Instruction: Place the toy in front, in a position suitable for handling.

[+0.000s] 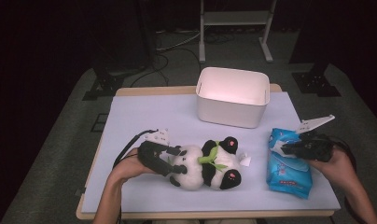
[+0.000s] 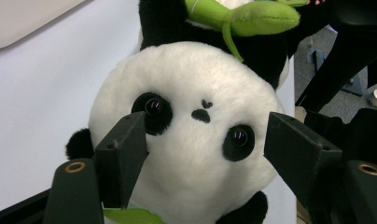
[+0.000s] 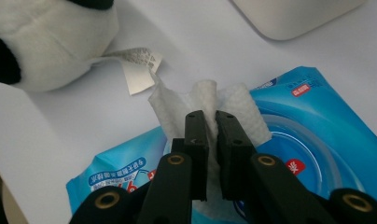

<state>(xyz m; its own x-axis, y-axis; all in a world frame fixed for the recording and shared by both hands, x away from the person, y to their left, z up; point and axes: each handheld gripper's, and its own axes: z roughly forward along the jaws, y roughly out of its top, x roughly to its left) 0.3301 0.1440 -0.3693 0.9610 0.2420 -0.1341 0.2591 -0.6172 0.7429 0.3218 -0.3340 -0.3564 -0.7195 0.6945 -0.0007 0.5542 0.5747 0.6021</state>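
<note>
A black-and-white panda plush (image 1: 205, 165) lies on its back mid-table, a green leaf (image 1: 210, 158) across its chest. My left gripper (image 1: 178, 160) is at its head. In the left gripper view the panda's face (image 2: 191, 140) sits between the two jaws of my left gripper (image 2: 203, 119), which stand apart on either side without squeezing it. My right gripper (image 1: 282, 148) is over a blue wet-wipe pack (image 1: 289, 175). In the right gripper view my right gripper (image 3: 210, 114) is shut on a white wipe (image 3: 168, 107) pulled up from the pack (image 3: 312, 140).
A white plastic bin (image 1: 233, 100) stands at the back of the pale blue mat (image 1: 144, 116). The panda's white label (image 3: 137, 70) lies on the mat between the plush and the pack. The table's right edge is close behind the pack.
</note>
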